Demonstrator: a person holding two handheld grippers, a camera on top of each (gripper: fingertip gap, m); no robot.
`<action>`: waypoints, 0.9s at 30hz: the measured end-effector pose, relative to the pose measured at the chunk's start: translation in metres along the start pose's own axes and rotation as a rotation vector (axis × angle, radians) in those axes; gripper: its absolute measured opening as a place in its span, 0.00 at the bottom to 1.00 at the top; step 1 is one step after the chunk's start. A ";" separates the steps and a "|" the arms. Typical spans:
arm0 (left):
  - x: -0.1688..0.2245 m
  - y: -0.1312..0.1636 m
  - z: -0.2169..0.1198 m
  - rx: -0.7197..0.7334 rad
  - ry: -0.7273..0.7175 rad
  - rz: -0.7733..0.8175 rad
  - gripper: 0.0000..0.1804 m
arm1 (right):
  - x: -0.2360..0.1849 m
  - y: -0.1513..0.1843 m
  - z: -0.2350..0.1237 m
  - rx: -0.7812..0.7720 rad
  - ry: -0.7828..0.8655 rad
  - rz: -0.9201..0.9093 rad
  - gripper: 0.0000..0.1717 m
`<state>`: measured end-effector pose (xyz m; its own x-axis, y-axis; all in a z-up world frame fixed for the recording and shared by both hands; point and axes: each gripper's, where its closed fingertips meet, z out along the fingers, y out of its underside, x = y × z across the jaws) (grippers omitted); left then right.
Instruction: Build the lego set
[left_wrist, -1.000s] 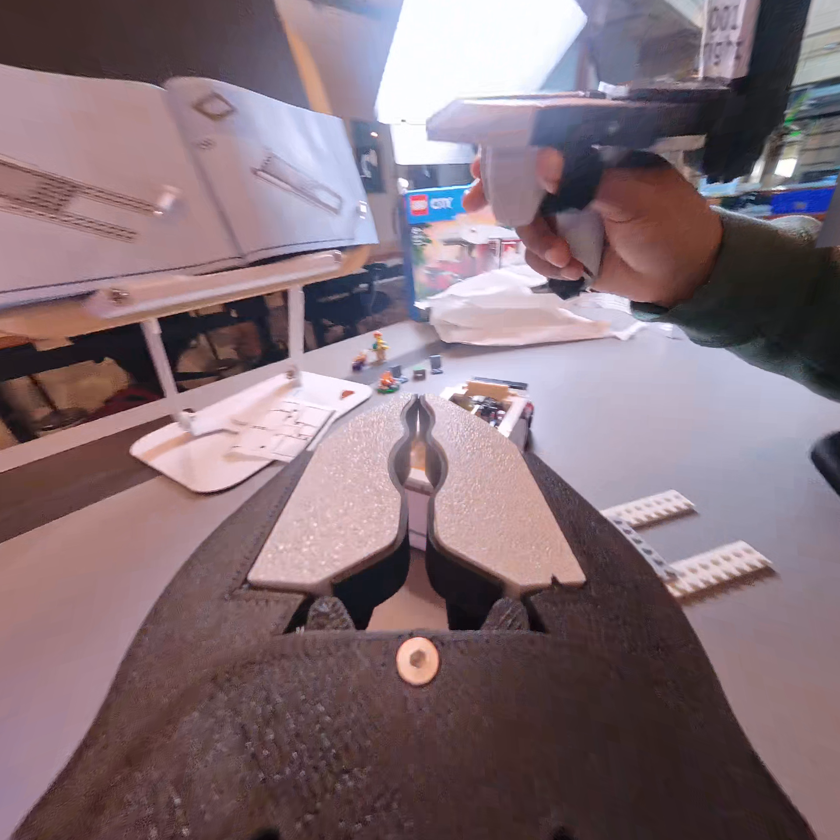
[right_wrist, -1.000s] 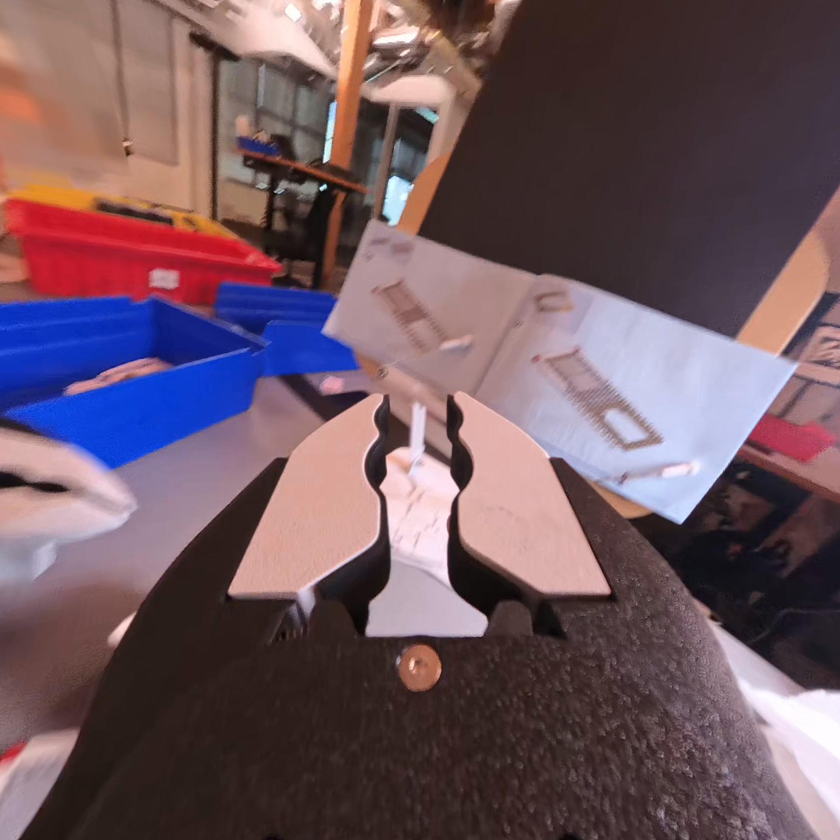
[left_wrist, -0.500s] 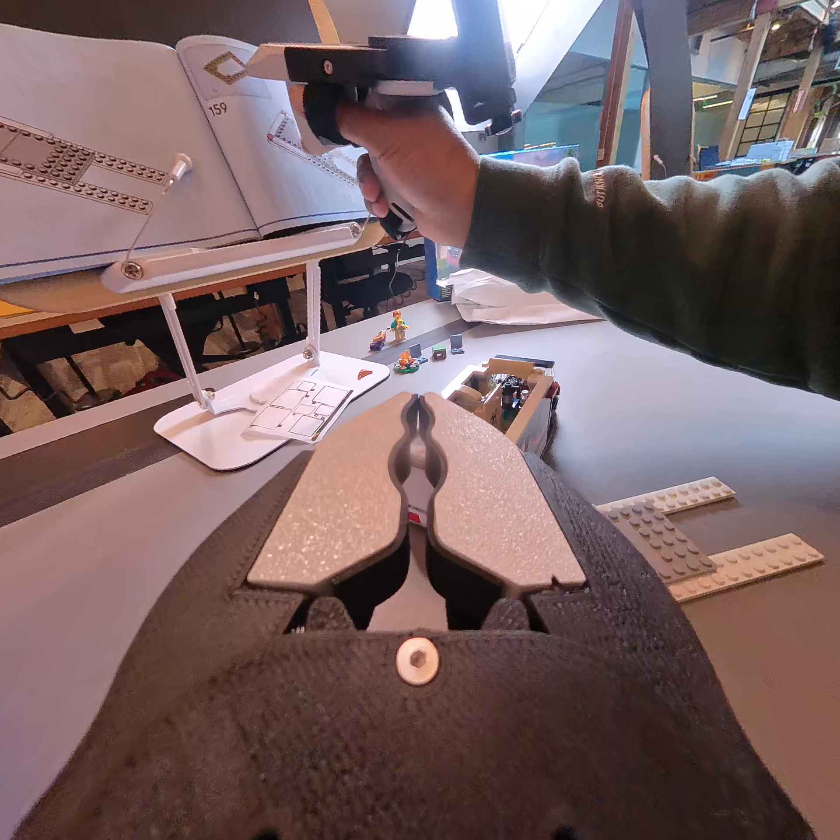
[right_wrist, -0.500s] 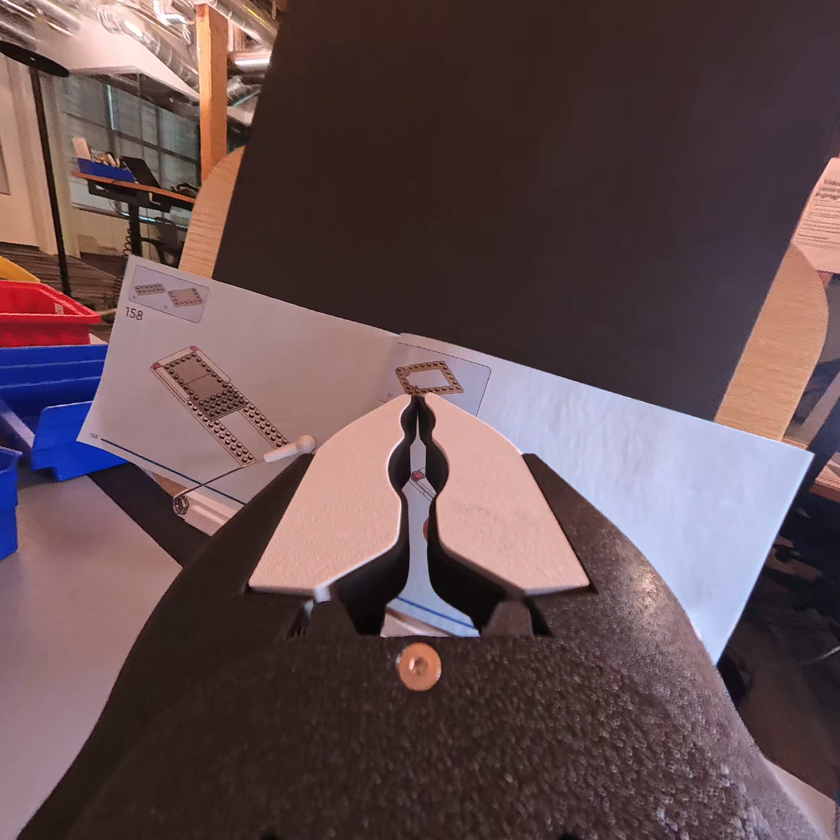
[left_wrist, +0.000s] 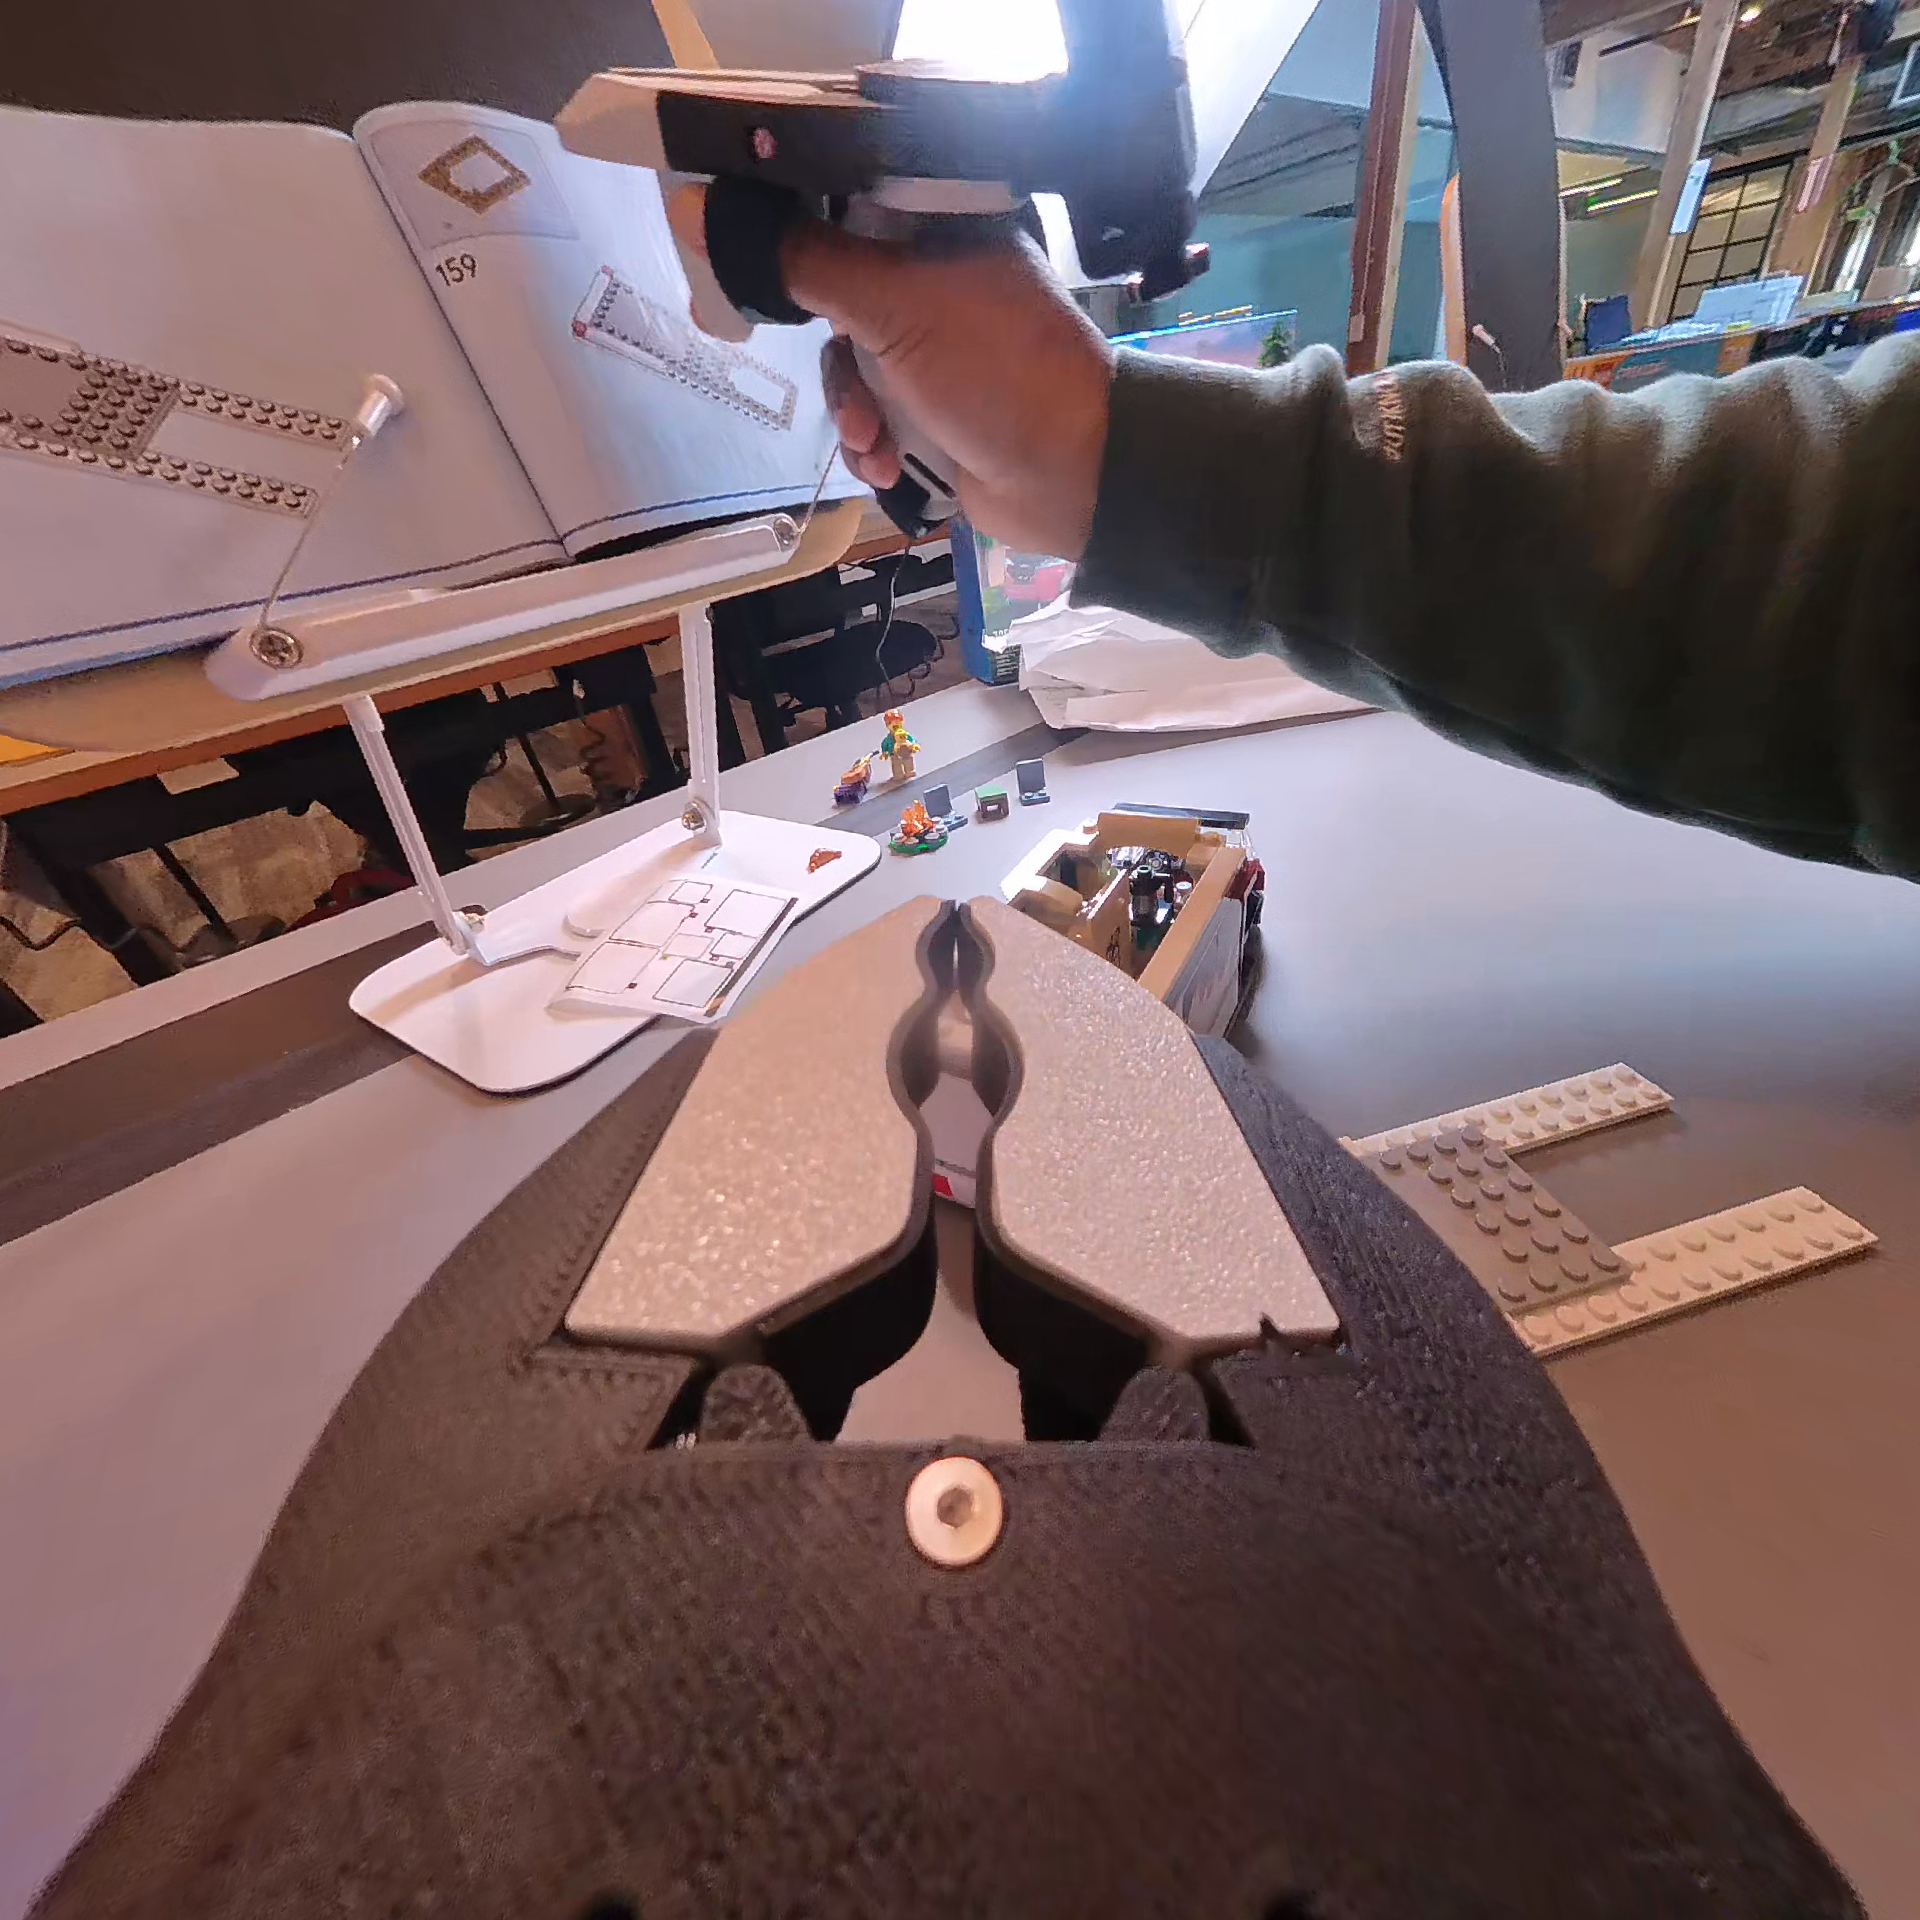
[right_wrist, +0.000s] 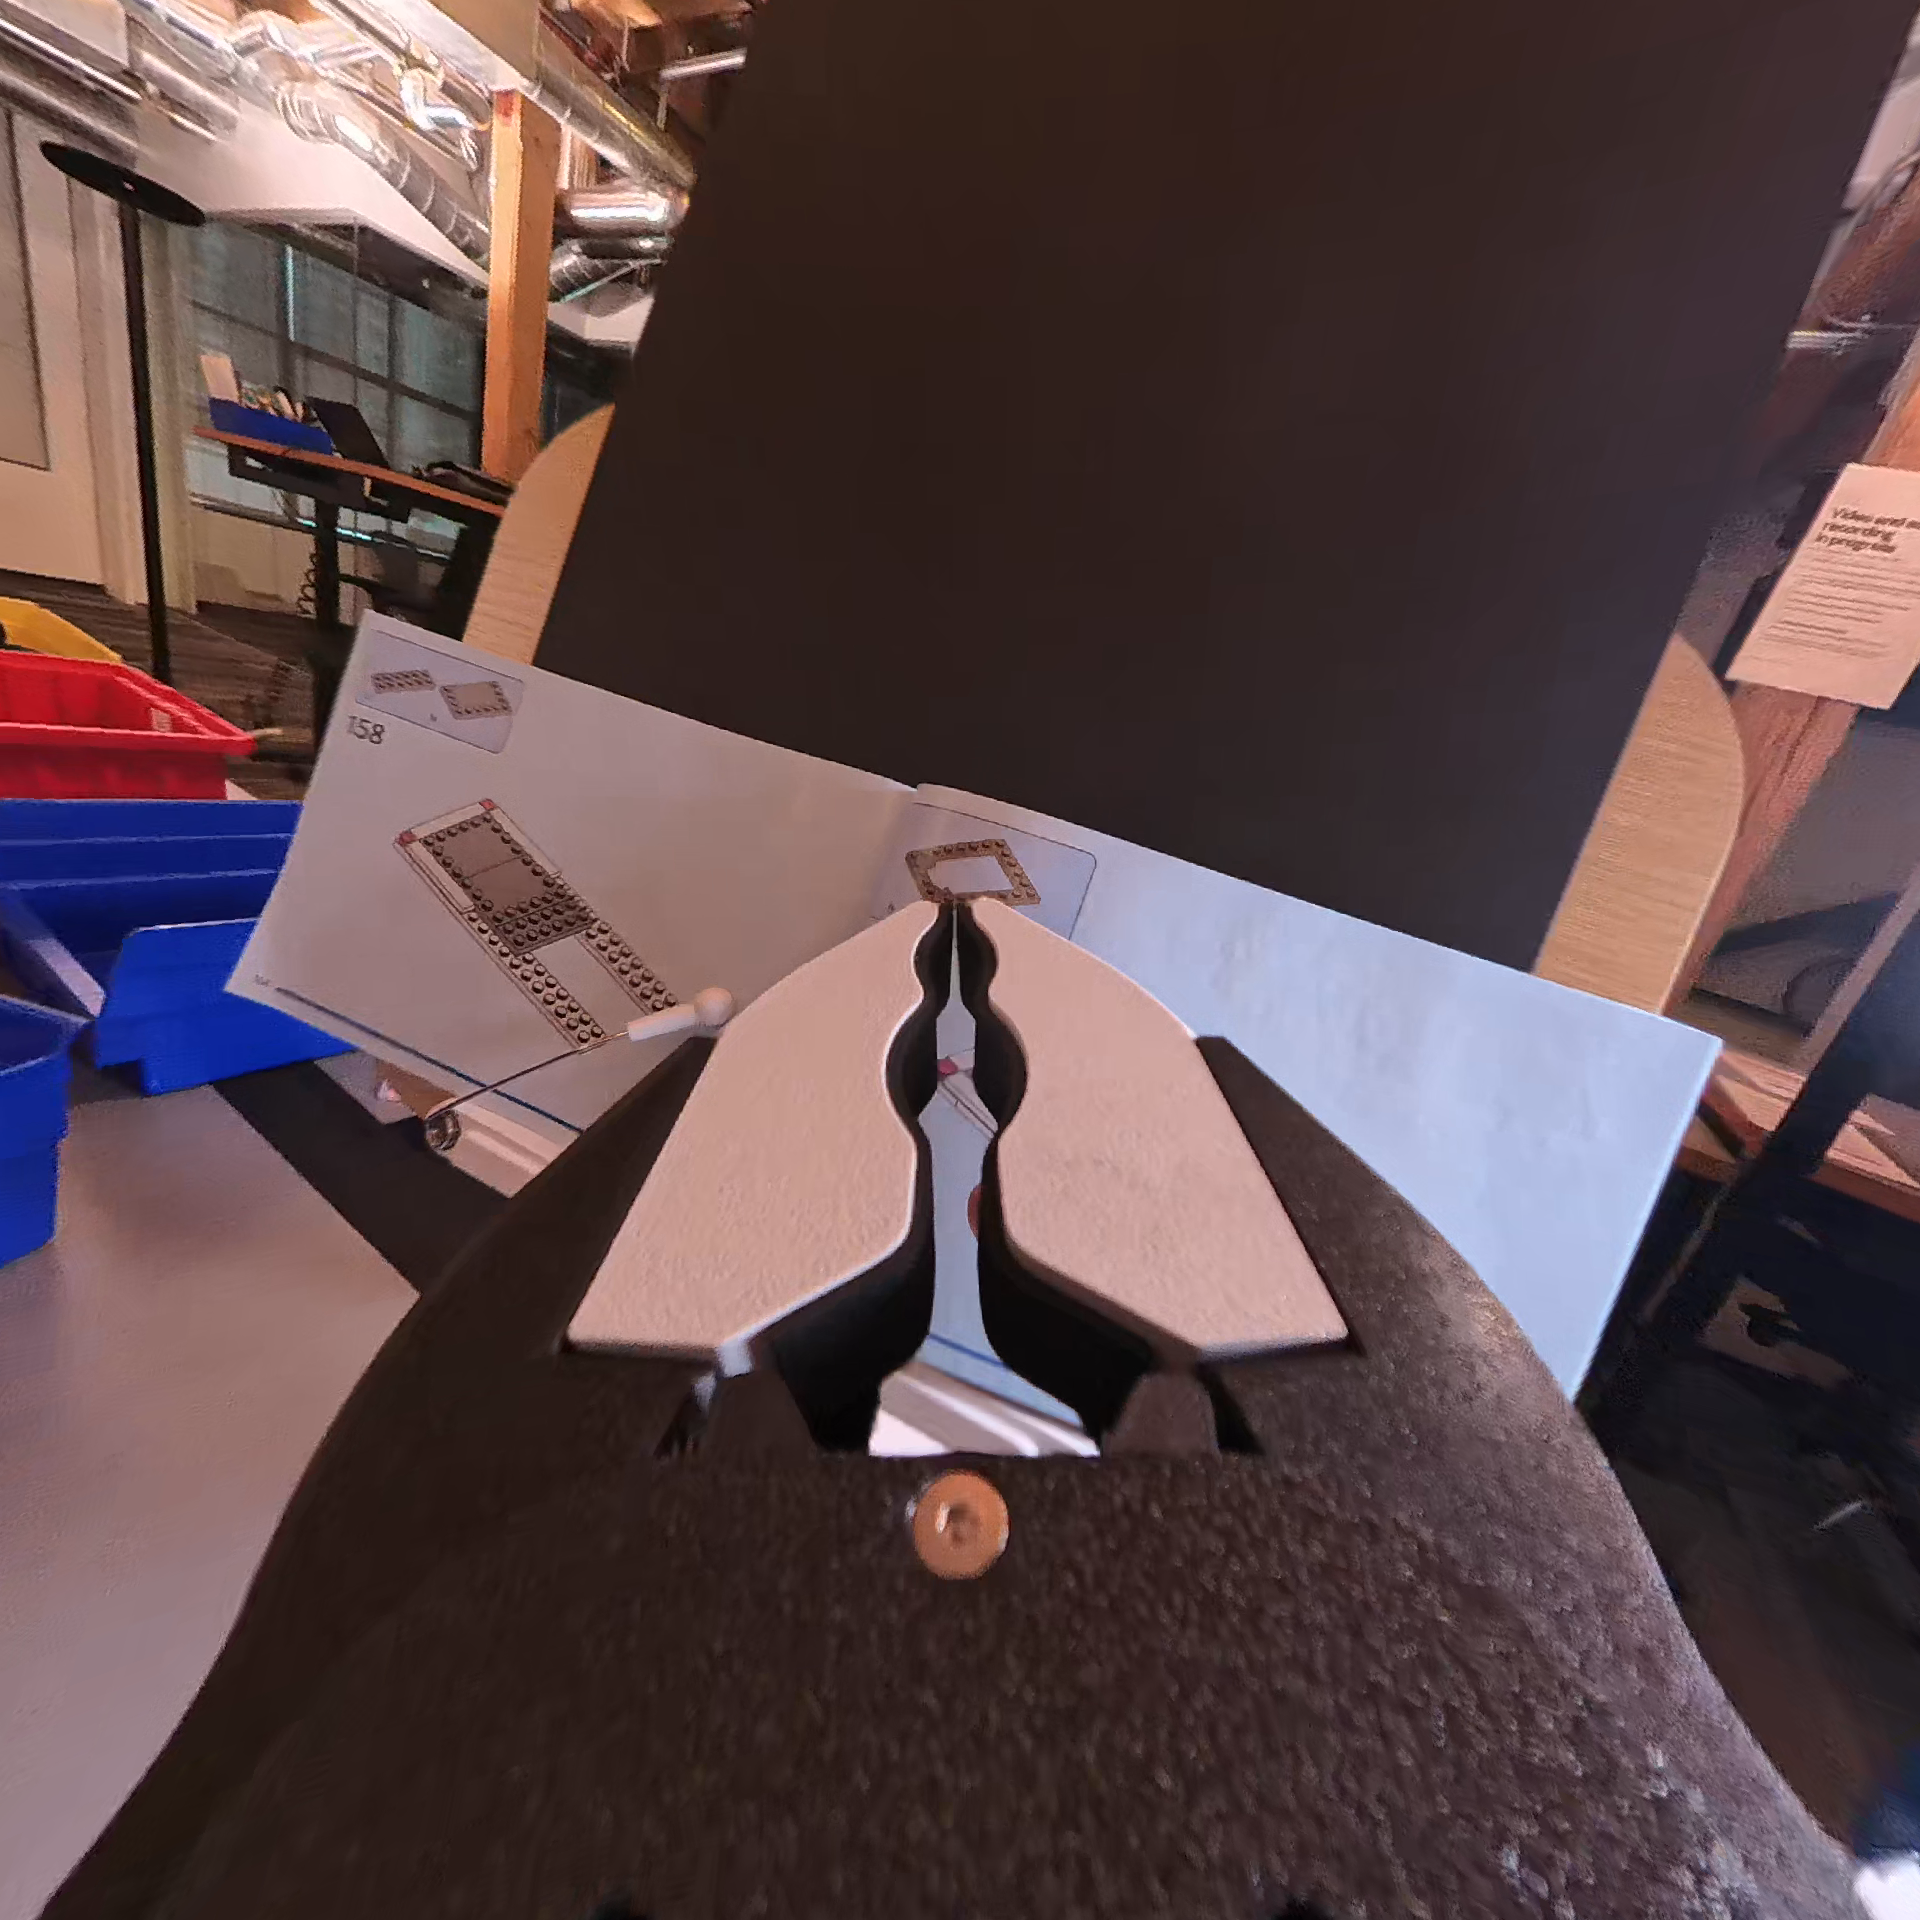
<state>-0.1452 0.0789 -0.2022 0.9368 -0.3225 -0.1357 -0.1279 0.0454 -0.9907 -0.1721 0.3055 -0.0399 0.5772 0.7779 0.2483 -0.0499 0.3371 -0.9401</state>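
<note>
Looking at both sets of tongs, each is pressed together with nothing visible between the tips. Left tongs (left_wrist: 954, 906) hover low over the table (left_wrist: 208, 1299), with a half-built brick camper (left_wrist: 1153, 904) just past them at 1 o'clock and joined flat plates (left_wrist: 1507, 1195) at 3 o'clock. Right tongs (right_wrist: 953, 909) point at the open booklet (right_wrist: 623, 831) on its white stand (left_wrist: 499, 997); can't tell if they touch the paper. Blue bins (right_wrist: 156, 935) crowd 9 o'clock, and bare tabletop lies at 7 o'clock.
</note>
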 end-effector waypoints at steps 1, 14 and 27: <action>0.000 -0.001 0.000 0.003 -0.002 0.009 0.00 | 0.000 -0.001 -0.008 0.001 -0.008 0.009 0.00; 0.006 -0.047 -0.017 0.062 0.009 -0.003 0.00 | 0.002 0.041 -0.189 -0.183 -0.063 0.098 0.05; -0.291 0.067 -0.124 -0.813 -0.488 -0.264 0.22 | 0.012 0.075 -0.272 -0.222 -0.021 0.049 0.05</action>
<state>-0.4666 0.0587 -0.2294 0.9757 0.2054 -0.0758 0.0910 -0.6954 -0.7128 0.0534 0.1959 -0.1705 0.5616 0.8021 0.2033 0.1045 0.1750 -0.9790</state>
